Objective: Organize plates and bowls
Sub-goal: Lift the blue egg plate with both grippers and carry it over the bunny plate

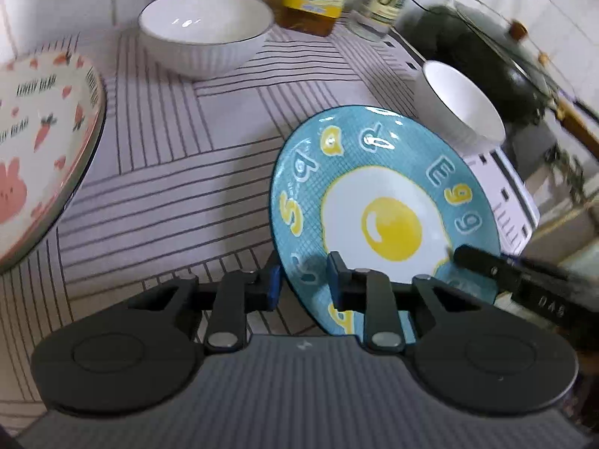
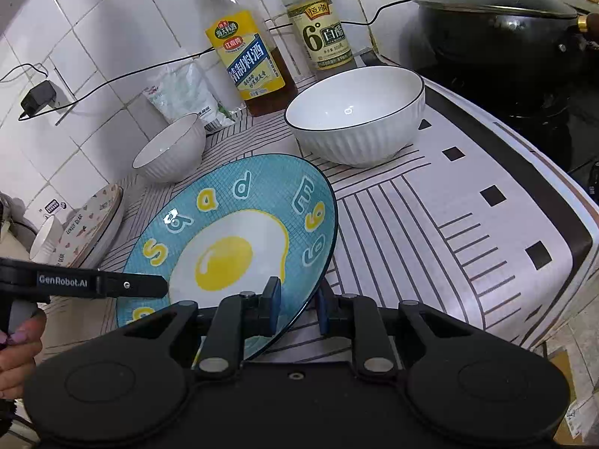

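The blue egg plate (image 2: 239, 239) sits on the striped mat (image 2: 430, 224), near the front edge. Both grippers have it. The right gripper (image 2: 297, 308) is nearly shut, with the rim pinched between its two fingers, at about 5 o'clock on the plate in the right view. The left gripper (image 1: 305, 286) is nearly shut too and pinches the rim at about 7 o'clock in the left view. So the two grips sit on opposite sides of the plate, and the plate runs straight away from both sets of fingers. It looks tipped, with one side raised off the mat.

The next move is likely a lift to stack it. The carrot plate (image 1: 41, 142) lies at about 10 o'clock from the left gripper, so that side is nearer. The big bowl (image 2: 355, 116) stands at 12 o'clock from the right gripper, just past the plate. The small bowl (image 2: 170, 149) is at 11 o'clock.
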{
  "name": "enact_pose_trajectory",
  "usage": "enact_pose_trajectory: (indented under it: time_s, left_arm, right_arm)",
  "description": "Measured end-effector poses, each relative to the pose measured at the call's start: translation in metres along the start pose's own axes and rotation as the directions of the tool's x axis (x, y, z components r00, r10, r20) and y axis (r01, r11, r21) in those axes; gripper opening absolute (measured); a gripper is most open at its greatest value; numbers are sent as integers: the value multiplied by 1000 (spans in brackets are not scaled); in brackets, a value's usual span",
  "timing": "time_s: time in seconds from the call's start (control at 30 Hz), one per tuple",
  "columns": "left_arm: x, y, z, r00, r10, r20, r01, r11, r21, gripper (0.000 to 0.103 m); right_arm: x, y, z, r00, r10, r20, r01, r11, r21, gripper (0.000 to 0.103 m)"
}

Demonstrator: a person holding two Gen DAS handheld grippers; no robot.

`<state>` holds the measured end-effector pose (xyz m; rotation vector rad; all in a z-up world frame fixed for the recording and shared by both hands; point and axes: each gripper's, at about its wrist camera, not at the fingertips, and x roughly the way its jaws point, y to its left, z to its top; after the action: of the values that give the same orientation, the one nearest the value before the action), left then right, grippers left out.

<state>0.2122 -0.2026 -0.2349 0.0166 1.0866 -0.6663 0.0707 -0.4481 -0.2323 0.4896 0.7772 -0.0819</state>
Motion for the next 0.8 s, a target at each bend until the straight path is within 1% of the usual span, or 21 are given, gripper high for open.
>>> enact_pose_trajectory:
  time_s: [0.03,0.1,0.23,0.33,0.5,0.57,0.6,0.67,0.73,0.8]
  left_arm:
    - [0,2,1,1000,-7,-3,7,1000,-20,22]
    - [0,2,1,1000,-6,-5,6,1000,-26,22]
    - [0,2,0,1000,-10,-5,10,1000,-28,22]
    - [1,3,1,1000,-21,-12,20,999,-40,22]
    - [2,0,5,999,-14,-31,12,999,-46,22]
    - [2,0,8,999,-8,-44,7,999,-34,22]
    - [1,1,9,999,-7,-50,6,1000,-24,22]
    - [-5,10,12,995,-58,-76,54,997,-53,22]
    - [-13,18,13,992,-99,-84,93,992,-80,22]
    - [-24,18,8,993,-88,-78,83,994,-69,22]
  right_arm:
    - [1,-1,0,1000,5,5,-5,1000,7,24]
    - [2,-2,0,1000,10,9,-10,1000,22,23]
    - [3,-13,2,999,44,-1,-43,991,130,18]
    - [5,-9,4,999,38,-17,-36,994,107,19]
    - [4,-5,4,1000,17,-7,-16,995,95,19]
    - [3,-1,3,1000,10,-7,-9,998,70,20]
    - [1,1,3,1000,19,-13,-19,998,54,20]
    - [-2,4,2,999,26,-22,-25,999,42,20]
    - [-5,7,-1,999,37,-24,-36,998,44,20]
    - [-10,13,-4,998,53,-26,-52,998,41,20]
